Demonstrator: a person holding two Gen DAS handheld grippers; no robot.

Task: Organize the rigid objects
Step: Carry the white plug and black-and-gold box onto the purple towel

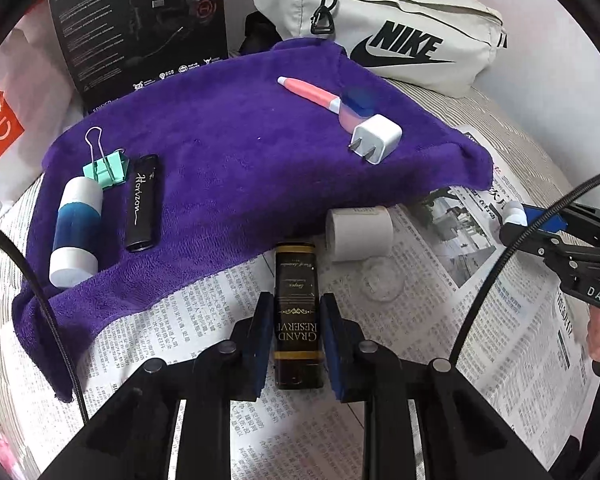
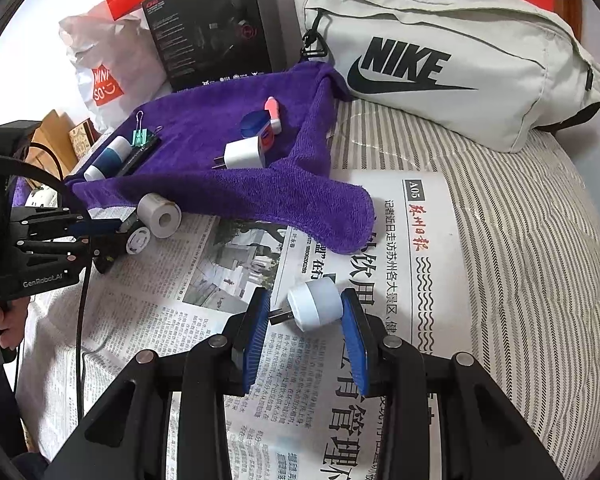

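Observation:
My left gripper (image 1: pixel 296 312) straddles a dark "Grand Reserve" box (image 1: pixel 298 312) lying on the newspaper; small gaps show beside the box, so the jaws stand open. My right gripper (image 2: pixel 306 308) is open around a small white USB lamp (image 2: pixel 314 306), whose side touches the right pad. A purple towel (image 1: pixel 228 152) holds a blue-white cylinder (image 1: pixel 76 232), a green binder clip (image 1: pixel 104 170), a black "Horizon" lighter (image 1: pixel 142 204), a white charger plug (image 1: pixel 376 138) and a pink tube (image 1: pixel 308 94). A white roll (image 1: pixel 358 232) lies at the towel's edge.
A clear round lid (image 1: pixel 382 280) lies on the newspaper (image 2: pixel 180 320). A white Nike bag (image 2: pixel 440 64), a black headset box (image 2: pixel 212 24) and a Miniso bag (image 2: pixel 104 84) stand at the back. Striped bedding (image 2: pixel 520 240) lies to the right.

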